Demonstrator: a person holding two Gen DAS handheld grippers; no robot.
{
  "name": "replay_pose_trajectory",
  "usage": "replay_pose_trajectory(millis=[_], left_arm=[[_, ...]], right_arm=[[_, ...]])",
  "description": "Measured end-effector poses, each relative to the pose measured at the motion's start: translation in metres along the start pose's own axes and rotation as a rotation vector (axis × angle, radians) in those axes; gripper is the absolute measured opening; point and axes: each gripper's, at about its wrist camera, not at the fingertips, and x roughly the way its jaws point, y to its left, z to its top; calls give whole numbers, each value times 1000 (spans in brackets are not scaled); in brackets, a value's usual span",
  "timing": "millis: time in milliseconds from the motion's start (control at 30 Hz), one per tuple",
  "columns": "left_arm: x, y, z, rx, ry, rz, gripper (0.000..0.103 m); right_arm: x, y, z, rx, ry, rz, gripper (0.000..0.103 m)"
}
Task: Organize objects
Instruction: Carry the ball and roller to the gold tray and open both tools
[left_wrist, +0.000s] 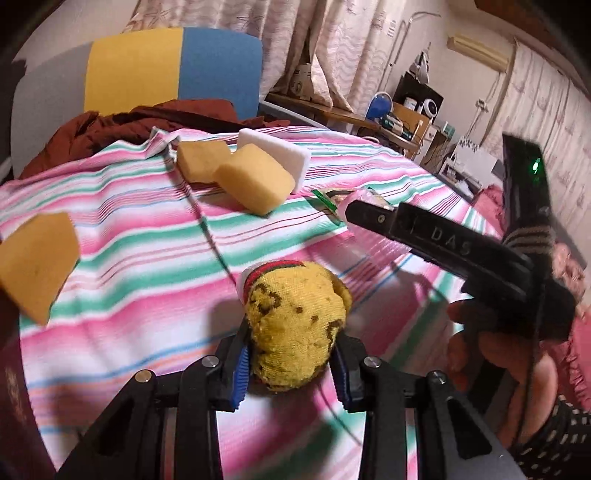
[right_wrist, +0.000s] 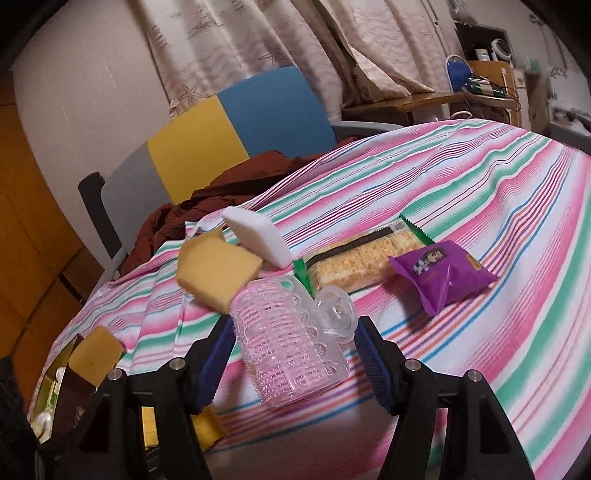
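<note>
Left gripper (left_wrist: 291, 365), bottom centre of the left wrist view, pinches a balled yellow sock (left_wrist: 295, 328) with dark spots and a red-green cuff; the blue ribbed pads (left_wrist: 240, 373) press it from both sides. The sock sits low over the striped cloth (left_wrist: 147, 240) covering the tabletop. Upper centre of the same frame: two yellow sponges (left_wrist: 255, 182) lie touching each other, with a white sponge (left_wrist: 275, 149) leaning just behind them. Another yellow sponge (left_wrist: 35, 258) is at the left edge. Right side of frame: the right gripper (left_wrist: 436, 236) reaches in as a dark bar, its tip near a green-edged packet (left_wrist: 328, 199); a hand (left_wrist: 491, 347) is below it. In the right wrist view, the right gripper (right_wrist: 295, 354) stands spread, bottom centre, with a pink plastic hair roller (right_wrist: 288, 339) and its clear clip (right_wrist: 334, 314) between the fingers; the left pad looks close to it, the right pad apart, and contact cannot be told. Behind the roller, mid-frame: a cracker packet (right_wrist: 365, 254) lying flat, and a purple snack pouch (right_wrist: 443, 277) just right of it. A chair (right_wrist: 236, 125) with a yellow-and-blue back stands in the upper left, with dark red fabric (right_wrist: 207, 210) heaped on it.
</note>
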Motion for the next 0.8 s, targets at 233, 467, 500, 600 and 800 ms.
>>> replay_pose_trajectory(millis=[233, 467, 500, 600, 800], left_arm=[[-51, 4, -12, -2, -66, -21, 36], [-106, 12, -23, 23, -152, 23, 36], [-113, 16, -25, 18, -160, 34, 36], [-133, 31, -30, -14, -184, 74, 36], [-175, 78, -50, -140, -221, 167, 36]], right_arm=[[-13, 19, -13, 2, 41, 50, 67], [-24, 59, -17, -46, 79, 158, 67], [-26, 70, -18, -64, 85, 183, 67], [-32, 97, -24, -116, 99, 242, 67], [-45, 163, -39, -243, 130, 380, 67]])
